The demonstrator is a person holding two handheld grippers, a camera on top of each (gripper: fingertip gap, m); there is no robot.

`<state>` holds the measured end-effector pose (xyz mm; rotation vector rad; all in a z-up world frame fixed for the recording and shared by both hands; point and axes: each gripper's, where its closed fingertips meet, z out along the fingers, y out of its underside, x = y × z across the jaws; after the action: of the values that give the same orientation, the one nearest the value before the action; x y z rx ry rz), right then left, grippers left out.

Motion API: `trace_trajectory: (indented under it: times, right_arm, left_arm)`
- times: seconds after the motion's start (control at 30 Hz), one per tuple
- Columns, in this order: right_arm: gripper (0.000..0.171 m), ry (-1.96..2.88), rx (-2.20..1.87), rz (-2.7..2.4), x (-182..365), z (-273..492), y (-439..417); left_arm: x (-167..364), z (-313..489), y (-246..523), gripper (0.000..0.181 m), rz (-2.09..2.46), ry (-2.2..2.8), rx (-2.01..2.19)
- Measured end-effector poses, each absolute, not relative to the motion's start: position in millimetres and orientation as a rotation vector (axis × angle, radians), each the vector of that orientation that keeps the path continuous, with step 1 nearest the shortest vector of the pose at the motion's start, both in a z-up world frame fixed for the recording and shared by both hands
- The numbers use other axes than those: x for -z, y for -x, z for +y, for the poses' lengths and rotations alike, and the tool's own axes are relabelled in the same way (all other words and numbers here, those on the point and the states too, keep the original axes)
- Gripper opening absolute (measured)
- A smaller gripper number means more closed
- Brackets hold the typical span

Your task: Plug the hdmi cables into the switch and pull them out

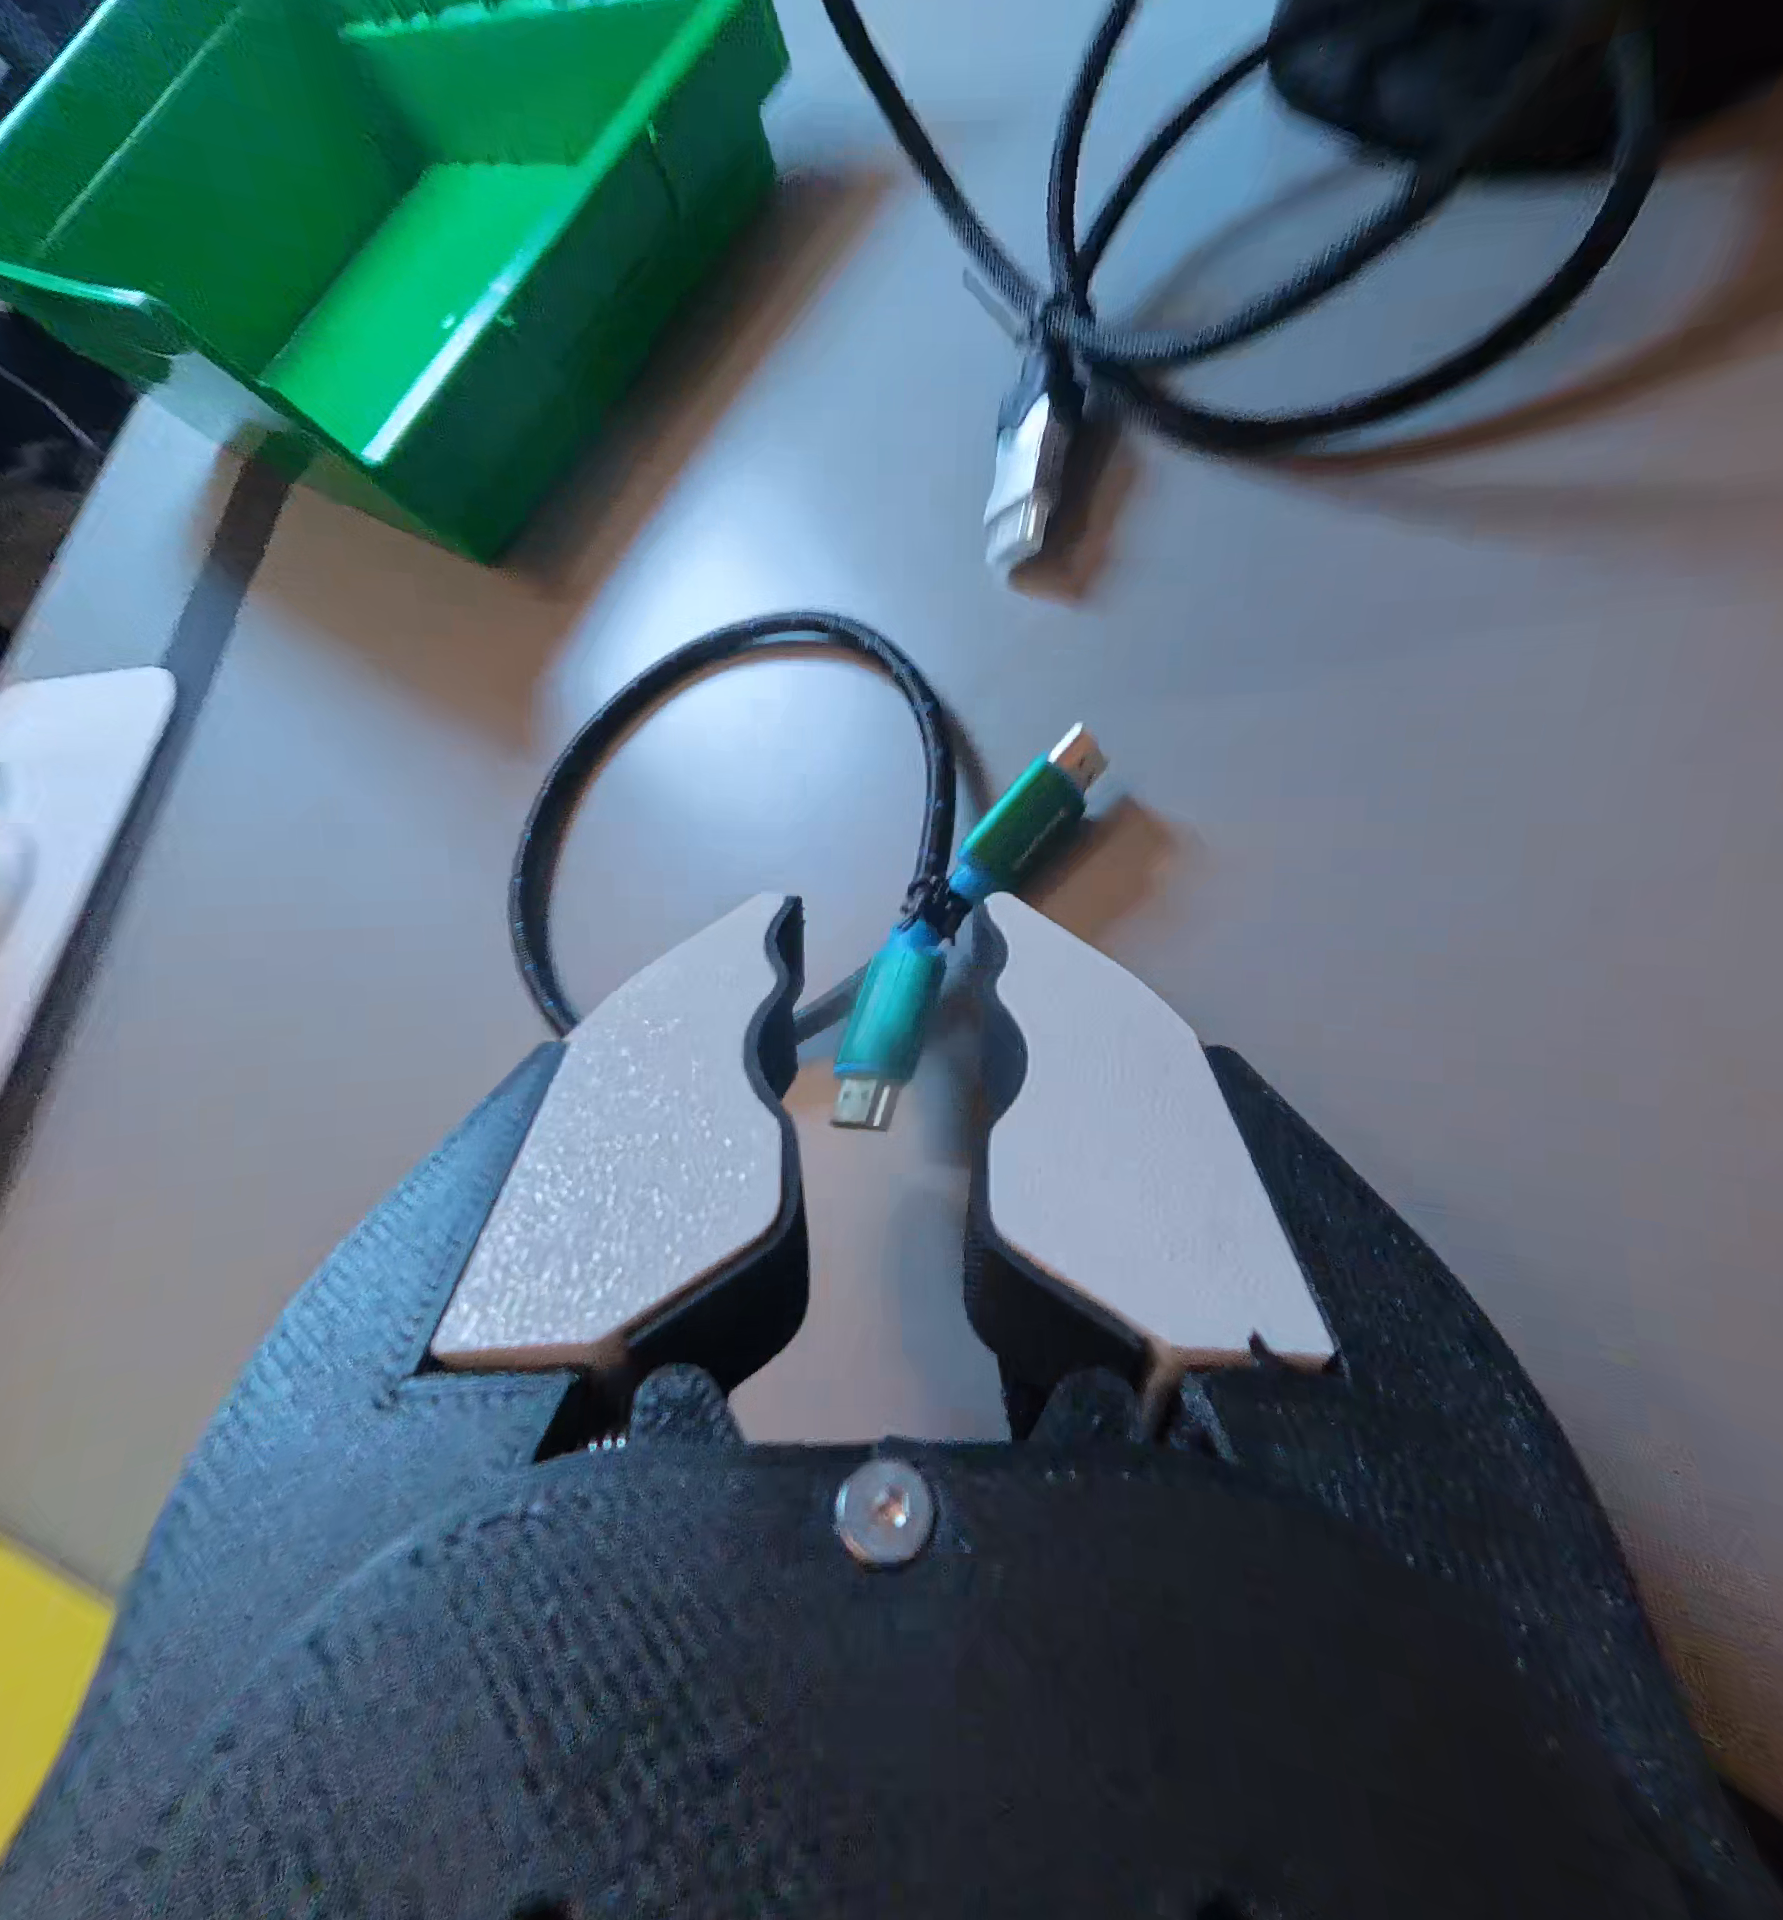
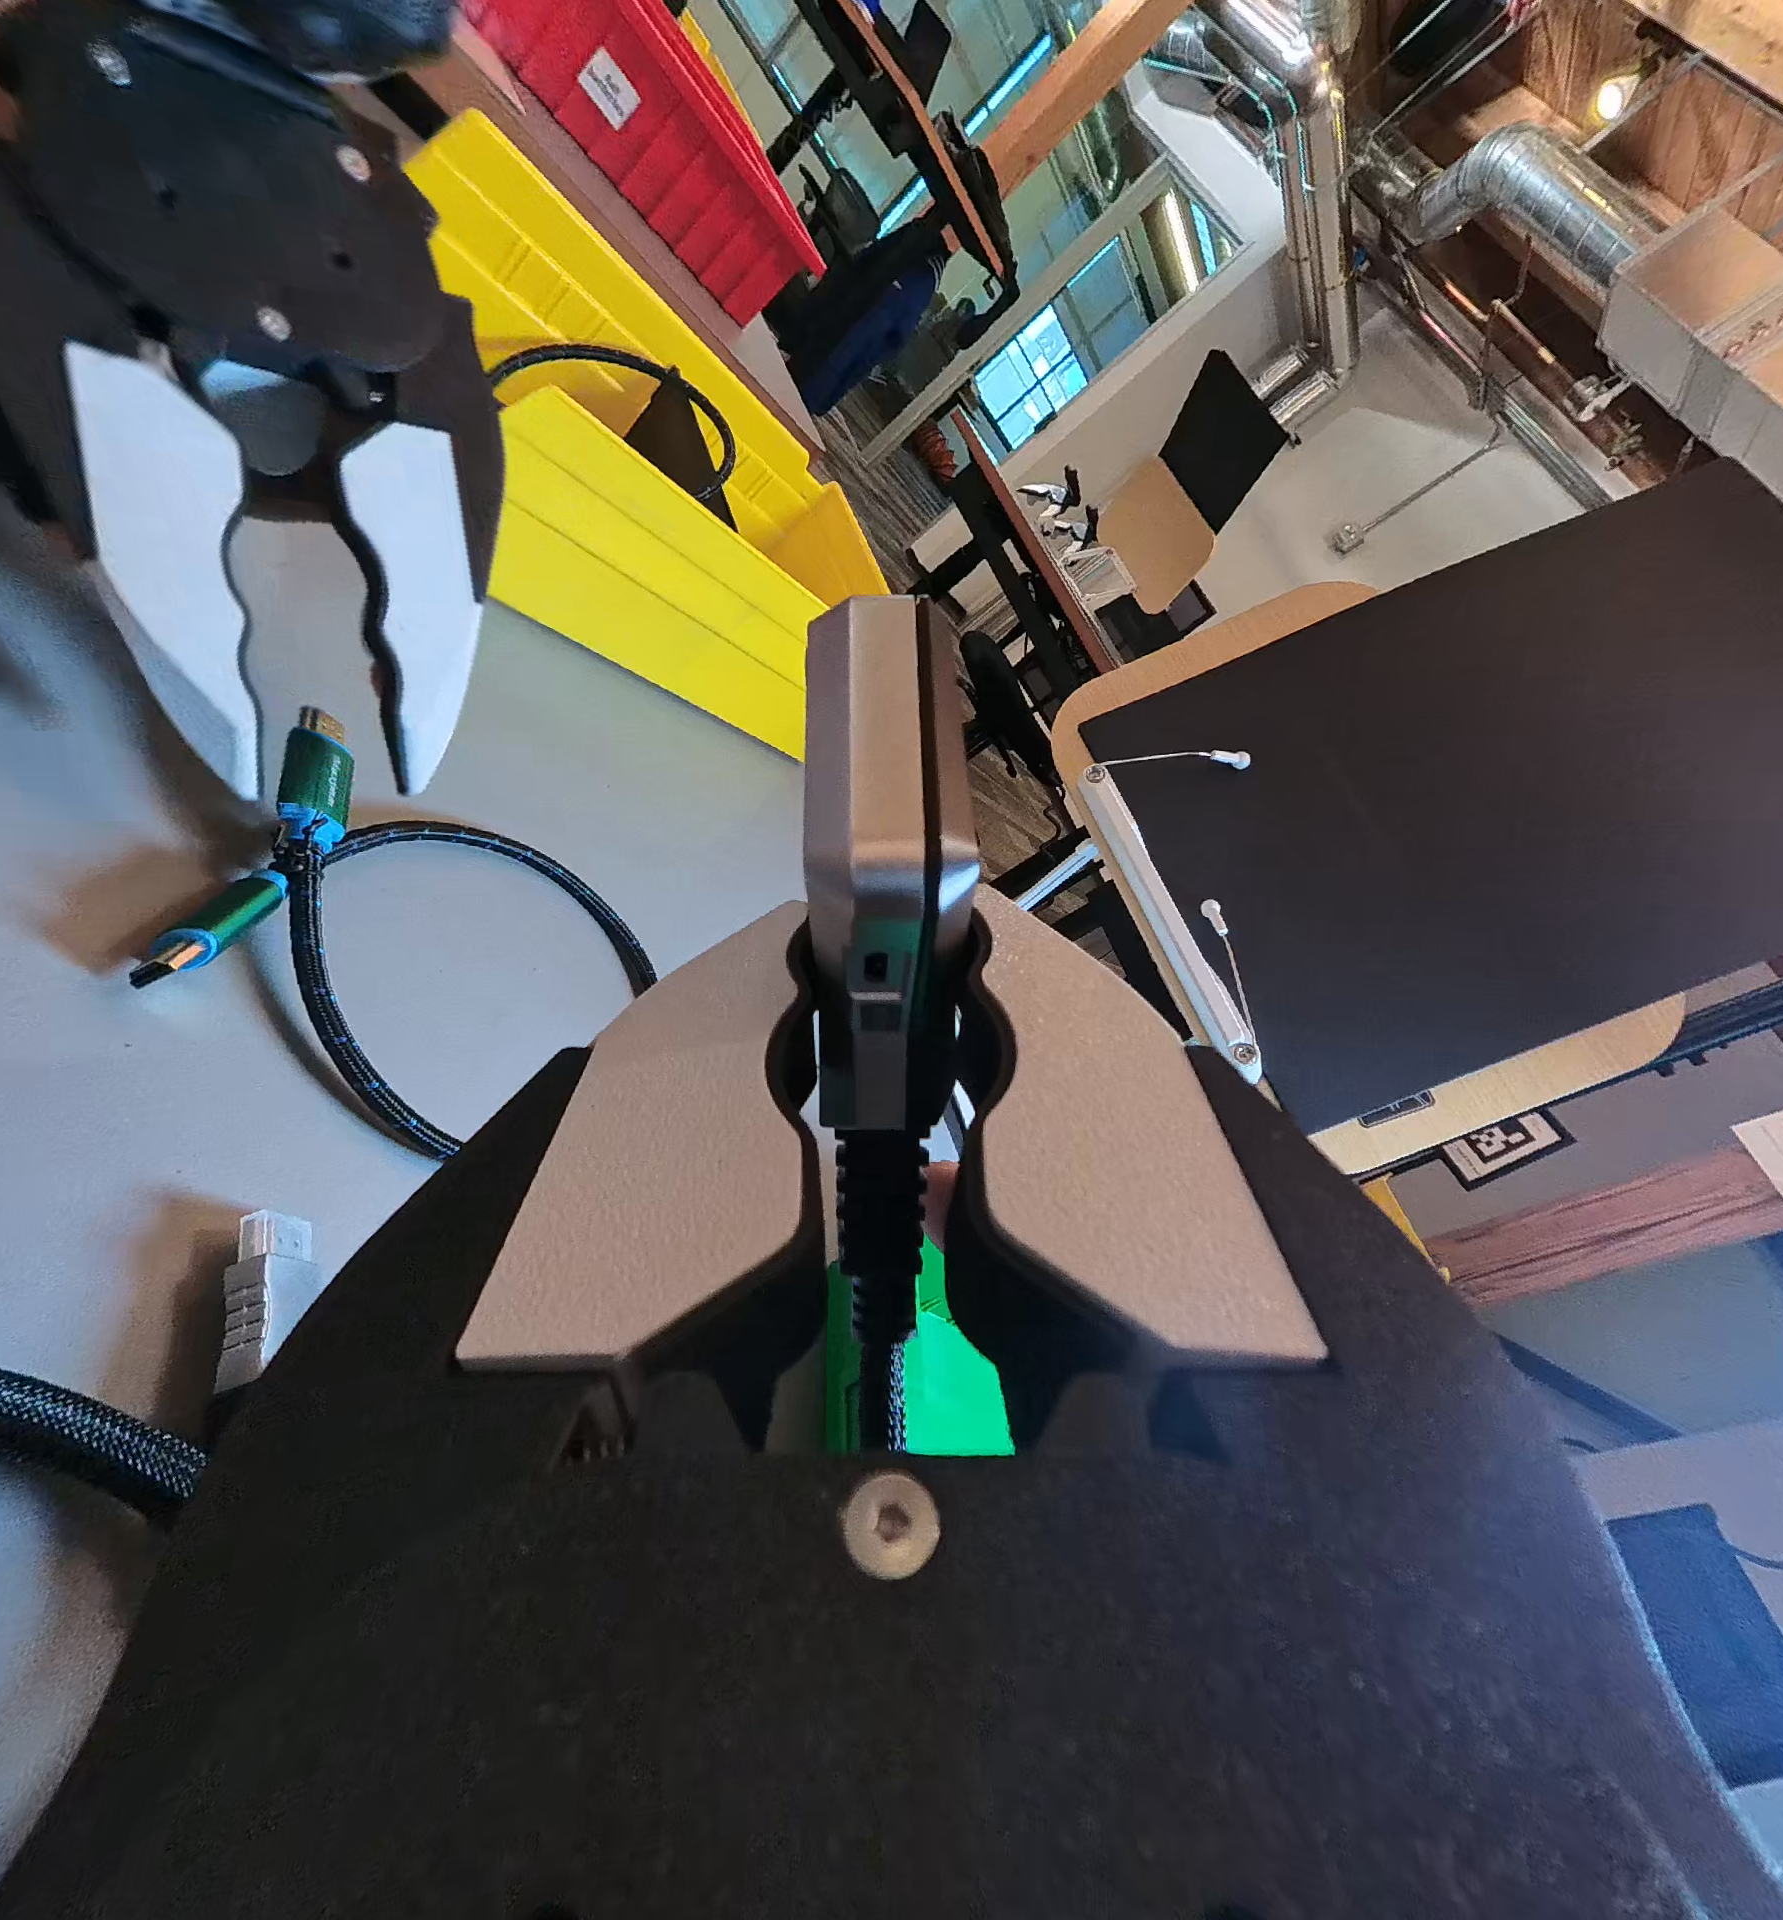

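Note:
My left gripper [image 1: 887, 920] is open, with its fingers on either side of a green HDMI plug [image 1: 882, 1023] that points up toward it. The plug belongs to a short black braided cable [image 1: 658, 707] tied in a loop. Its other green plug [image 1: 1038, 821] lies on the grey table. My right gripper [image 2: 887, 925] is shut on the grey HDMI switch [image 2: 882, 748] and holds it upright, with the switch's black cable hanging down between the fingers. The right wrist view also shows the left gripper [image 2: 331, 774] over the raised green plug [image 2: 321, 769].
A second black cable with a grey-white plug [image 1: 1022, 478] lies farther back and also shows in the right wrist view [image 2: 263, 1299]. A green bin [image 1: 367, 239] stands at the table's far left. Yellow bins [image 2: 638, 520] and a red bin [image 2: 658, 135] stand behind the left gripper.

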<state>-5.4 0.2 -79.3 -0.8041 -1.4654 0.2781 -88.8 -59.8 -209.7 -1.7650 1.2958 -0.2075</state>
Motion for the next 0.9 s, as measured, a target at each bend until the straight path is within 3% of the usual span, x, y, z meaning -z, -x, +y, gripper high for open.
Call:
trace_trajectory:
  times: [0.13,0.27,0.37,0.53,0.6,0.8,0.9]
  right_arm:
    - [0.022,0.812,-0.282,-1.469,81,1,6]
    - [0.022,0.809,-0.276,-1.475,83,1,7]
    - [0.022,0.808,-0.272,-1.463,78,2,4]
    - [0.022,0.831,-0.327,-1.416,68,6,-2]
    - [0.022,0.841,-0.344,-1.404,67,8,-3]
    - [0.023,0.84,-0.334,-1.41,68,7,-3]
    - [0.022,0.842,-0.325,-1.423,72,8,-2]
  left_arm:
    - [231,-53,101,0.032,1.453,1.766,-0.101]
    - [230,-51,108,0.017,1.499,1.724,-0.221]
    - [195,-67,98,0.013,1.436,1.697,-0.061]
    - [90,-110,77,0.013,1.16,1.677,0.535]
    - [72,-112,77,0.013,1.084,1.704,0.736]
    - [151,-28,113,0.015,0.748,2.038,0.832]
    - [201,0,146,0.023,0.725,2.209,0.536]
